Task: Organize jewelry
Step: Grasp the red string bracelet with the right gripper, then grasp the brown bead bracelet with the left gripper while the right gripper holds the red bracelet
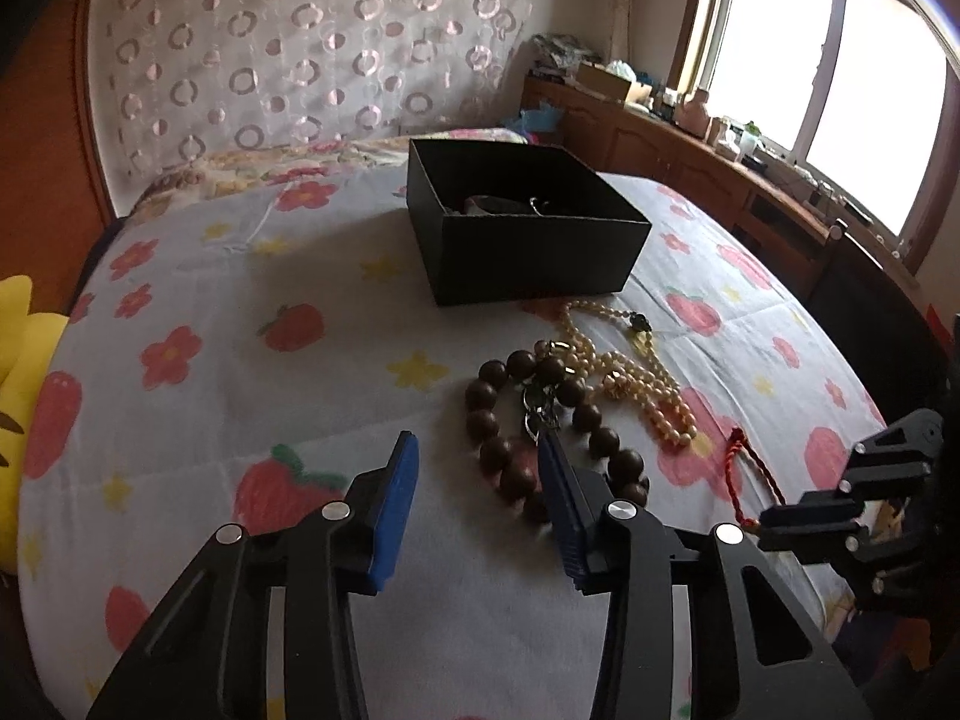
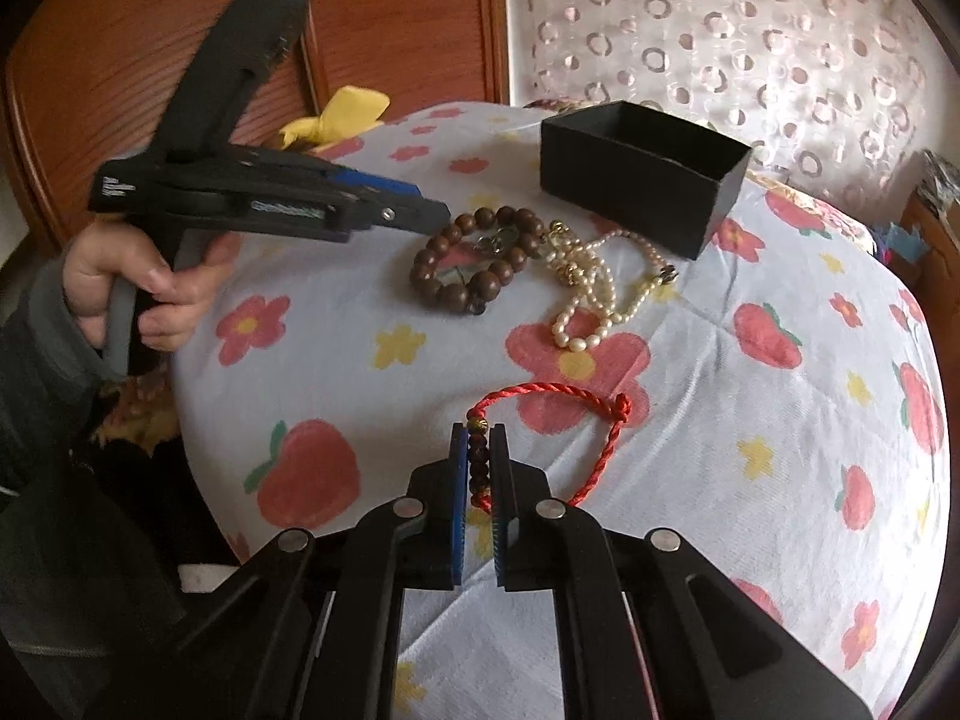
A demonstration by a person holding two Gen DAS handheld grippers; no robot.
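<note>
A black open box (image 1: 522,222) stands on the bed (image 1: 240,312), with a dark item inside; it also shows in the right wrist view (image 2: 642,174). In front of it lie a brown wooden bead bracelet (image 1: 510,468) (image 2: 462,282), a pearl necklace (image 1: 636,378) (image 2: 594,294) and a small metal piece (image 1: 540,408) inside the bead ring. My left gripper (image 1: 477,450) is open, its right finger over the bead bracelet. My right gripper (image 2: 479,438) is shut on the beaded part of a red cord bracelet (image 2: 564,396) lying on the bed.
A yellow plush (image 1: 18,360) lies at the bed's left edge. A wooden cabinet (image 1: 690,156) with clutter runs under the window at the right. A patterned curtain (image 1: 300,42) hangs behind the bed. The left gripper (image 2: 414,213) held by a hand shows in the right wrist view.
</note>
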